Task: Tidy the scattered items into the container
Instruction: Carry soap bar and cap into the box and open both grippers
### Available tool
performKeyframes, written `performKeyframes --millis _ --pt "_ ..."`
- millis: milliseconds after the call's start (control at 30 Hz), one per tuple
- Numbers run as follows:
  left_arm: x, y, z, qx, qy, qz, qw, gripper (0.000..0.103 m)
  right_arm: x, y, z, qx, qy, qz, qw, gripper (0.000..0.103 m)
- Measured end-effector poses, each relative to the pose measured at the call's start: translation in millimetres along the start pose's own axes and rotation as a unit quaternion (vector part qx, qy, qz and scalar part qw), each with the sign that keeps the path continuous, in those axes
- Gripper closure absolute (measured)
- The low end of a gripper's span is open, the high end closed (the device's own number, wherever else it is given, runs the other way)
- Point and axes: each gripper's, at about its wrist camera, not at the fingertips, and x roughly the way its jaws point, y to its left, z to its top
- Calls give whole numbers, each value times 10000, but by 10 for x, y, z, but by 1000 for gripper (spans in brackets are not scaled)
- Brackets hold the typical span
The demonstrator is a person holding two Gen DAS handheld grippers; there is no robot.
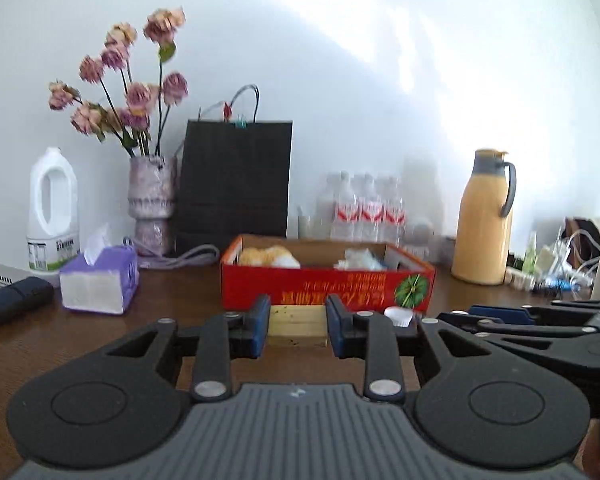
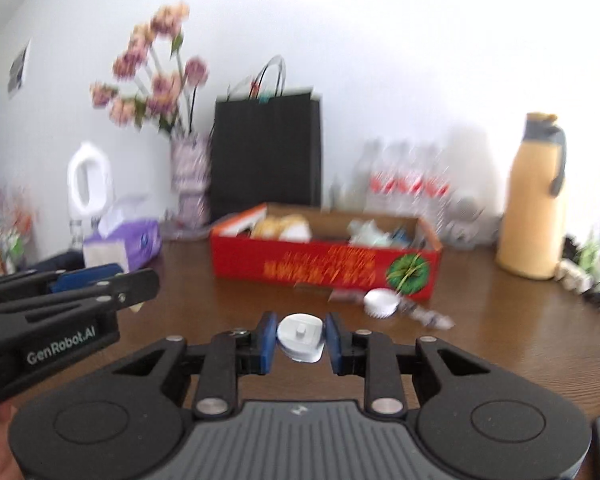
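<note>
A red cardboard box (image 1: 324,288) stands on the brown table with yellow and white items inside; it also shows in the right wrist view (image 2: 320,264). My left gripper (image 1: 298,326) is shut on a yellow wooden block (image 1: 298,326), held in front of the box. My right gripper (image 2: 301,338) is shut on a white plastic piece (image 2: 301,338) above the table. A white round cap (image 2: 381,302) and a wrapper (image 2: 424,315) lie on the table before the box. The cap also shows in the left wrist view (image 1: 399,316).
Along the wall stand a black paper bag (image 1: 236,180), a vase of pink flowers (image 1: 152,204), a white jug (image 1: 53,216), a purple tissue box (image 1: 100,280), water bottles (image 1: 366,210) and a yellow thermos (image 1: 486,220). A dark pouch (image 1: 16,298) lies at left. Cables (image 1: 560,260) lie at right.
</note>
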Motion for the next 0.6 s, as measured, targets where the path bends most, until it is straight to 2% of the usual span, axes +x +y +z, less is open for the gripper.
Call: performKeyframes --millis 100,200,267,333,433,500,567,600 --pt "-37 -26 69 11 -260 41 9997 73 -173 -52 22 41 -472 -98 9988 78" --pt "179 -14 280 35 -388 25 9992 72 -133 -124 238 -88 -755 -150 9970 78" --pt "427 16 504 63 -617 -30 9981 72 -5 -222 477 -115 -1021 -200 9945 78" --pt "727 -4 757 266 -939 78 9952 72 189 -345 762 -120 -1282 -284 9913 78" --pt "1284 34 1131 229 -996 73 9947 72 559 -561 1213 38 -1444 -315 9890 78" --pt "1669 80 1305 179 -688 38 9975 72 809 -694 1467 91 -1405 -285 9896 78" --pt "2124 112 1401 98 133 -303 9994 72 1132 -821 1680 58 -926 -164 9955 78" --pt "2366 130 1429 -32 598 -456 9972 72 1328 -902 1764 105 -579 -50 9983 78"
